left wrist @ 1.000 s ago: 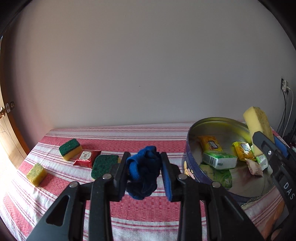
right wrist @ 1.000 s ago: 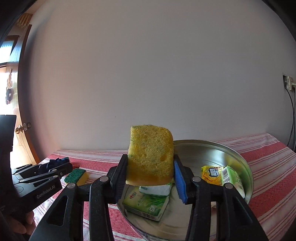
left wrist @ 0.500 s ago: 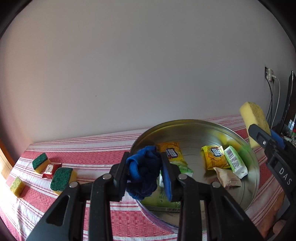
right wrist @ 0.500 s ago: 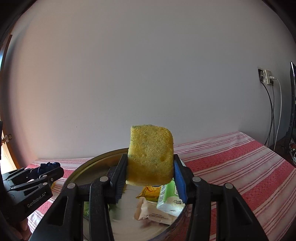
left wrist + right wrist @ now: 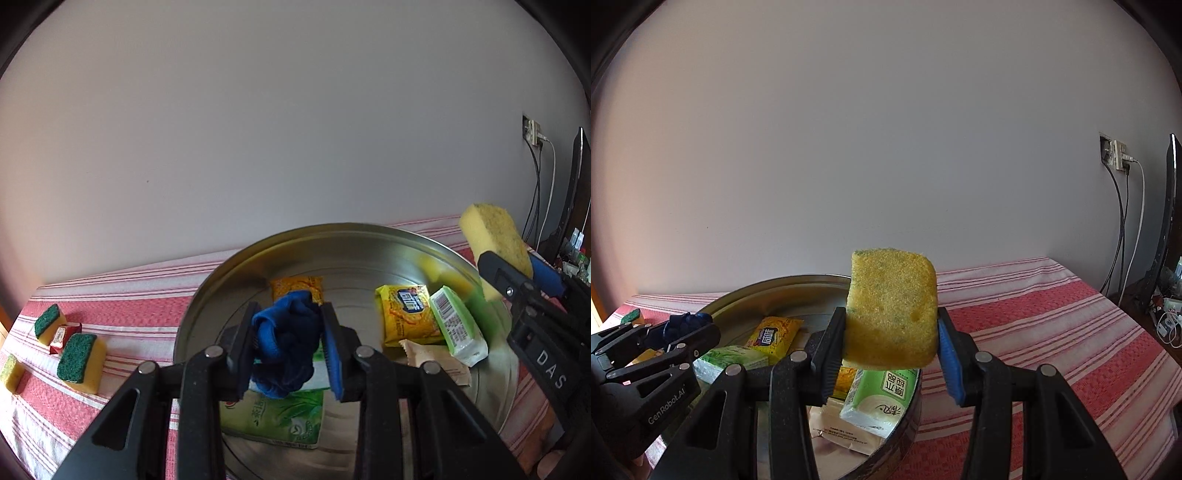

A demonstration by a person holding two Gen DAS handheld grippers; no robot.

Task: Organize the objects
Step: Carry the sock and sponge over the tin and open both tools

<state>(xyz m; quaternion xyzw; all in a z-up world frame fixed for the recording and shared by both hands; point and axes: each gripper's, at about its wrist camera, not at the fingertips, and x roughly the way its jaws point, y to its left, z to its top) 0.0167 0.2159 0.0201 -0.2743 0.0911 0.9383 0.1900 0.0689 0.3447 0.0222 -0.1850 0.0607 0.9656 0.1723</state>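
Both over the tin's rim point(image 5: 207, 291): left claw point(image 5: 290, 345) clenches blue cloth point(image 5: 286, 343), right claw point(image 5: 892, 343) grips sponge point(image 5: 892, 310).

Left wrist view: camera sits just behind left gripper point(image 5: 290, 347), looks forward and down along fingers. Very near round tin point(image 5: 207, 291), which fills middle and lower right of frame. White wall point(image 5: 258, 129) up top. Right gripper point(image 5: 517, 273) peeks in at right edge.

Right wrist view: camera sits just behind right gripper point(image 5: 892, 343), faces same wall point(image 5: 886, 147), tilted down less. Tin point(image 5: 746, 291) at lower left, close. Left gripper point(image 5: 683, 325) shows at left edge.

Both views share tin, striped cloth point(image 5: 129, 295) point(image 5: 1052, 314), wall, and wall plug point(image 5: 532, 129) point(image 5: 1115, 151) at right.
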